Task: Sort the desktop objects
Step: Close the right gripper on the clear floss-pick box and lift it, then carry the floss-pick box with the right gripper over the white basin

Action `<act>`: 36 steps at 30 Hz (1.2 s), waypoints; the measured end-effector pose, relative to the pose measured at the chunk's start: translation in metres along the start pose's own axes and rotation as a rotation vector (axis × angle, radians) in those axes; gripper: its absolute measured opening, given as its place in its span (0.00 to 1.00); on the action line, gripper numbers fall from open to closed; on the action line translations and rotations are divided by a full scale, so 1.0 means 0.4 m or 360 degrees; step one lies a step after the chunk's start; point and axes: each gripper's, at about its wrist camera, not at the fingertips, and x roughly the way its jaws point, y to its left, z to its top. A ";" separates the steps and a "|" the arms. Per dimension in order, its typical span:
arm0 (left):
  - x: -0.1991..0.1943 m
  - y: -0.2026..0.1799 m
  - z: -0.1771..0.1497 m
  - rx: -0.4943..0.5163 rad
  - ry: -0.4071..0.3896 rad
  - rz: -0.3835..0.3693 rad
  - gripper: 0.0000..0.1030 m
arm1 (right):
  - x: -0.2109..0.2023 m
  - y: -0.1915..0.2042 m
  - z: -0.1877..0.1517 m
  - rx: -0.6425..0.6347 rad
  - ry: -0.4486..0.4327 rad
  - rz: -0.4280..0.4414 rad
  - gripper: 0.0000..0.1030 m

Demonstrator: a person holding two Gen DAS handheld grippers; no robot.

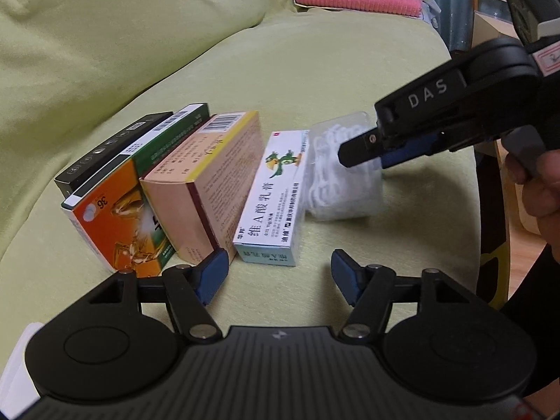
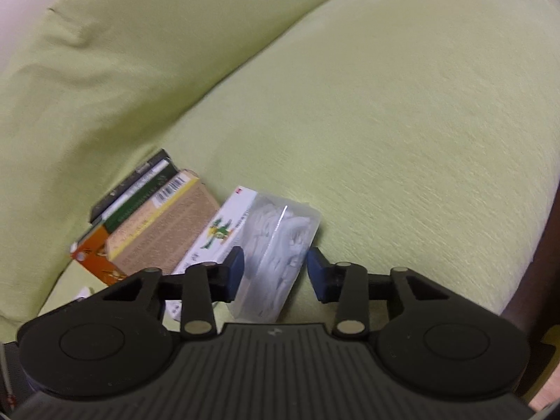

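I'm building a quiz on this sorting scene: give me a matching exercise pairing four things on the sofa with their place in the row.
Things:
1. black box
2. white box with green bird
3. clear plastic case
4. beige box

Places:
A. right end of the row
B. left end, nearest the back cushion
C. between beige box and clear case
D. beside the orange box

Pairs: 1-B, 2-C, 3-A, 4-D

Left hand-held gripper (image 1: 276,273) open; right hand-held gripper (image 2: 274,273) open.
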 end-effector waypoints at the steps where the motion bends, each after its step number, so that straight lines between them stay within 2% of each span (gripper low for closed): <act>1: 0.000 -0.004 0.001 0.0009 -0.0003 -0.0002 0.65 | -0.002 0.000 -0.001 0.0008 0.0000 0.0021 0.36; 6: 0.000 -0.026 0.007 0.0079 -0.0033 -0.0013 0.65 | 0.020 -0.028 -0.002 0.0134 0.0104 0.0105 0.35; 14: -0.007 -0.034 0.005 0.0141 -0.0048 -0.0024 0.65 | 0.040 -0.021 -0.005 0.0113 0.0131 0.0038 0.32; 17: -0.015 -0.034 0.003 0.0211 -0.0048 -0.0050 0.65 | 0.011 0.002 0.003 -0.0040 0.0189 -0.0025 0.29; 21: -0.030 -0.042 -0.005 0.0311 -0.0051 -0.0097 0.65 | -0.026 0.071 0.012 -0.0503 0.0352 -0.0140 0.26; 24: -0.034 -0.049 -0.007 0.0341 -0.0048 -0.0142 0.66 | -0.027 0.097 0.005 -0.0707 0.0428 -0.0211 0.26; 27: -0.031 -0.058 -0.006 0.0348 -0.0039 -0.0184 0.67 | -0.003 0.093 0.000 -0.0703 0.0487 -0.0202 0.26; 30: -0.028 -0.072 0.000 0.0374 -0.0031 -0.0247 0.67 | 0.009 0.085 0.002 -0.0671 0.0492 -0.0195 0.27; 36: -0.002 -0.092 0.016 0.0432 -0.0013 -0.0297 0.67 | 0.043 0.088 -0.007 -0.0714 0.0508 -0.0206 0.26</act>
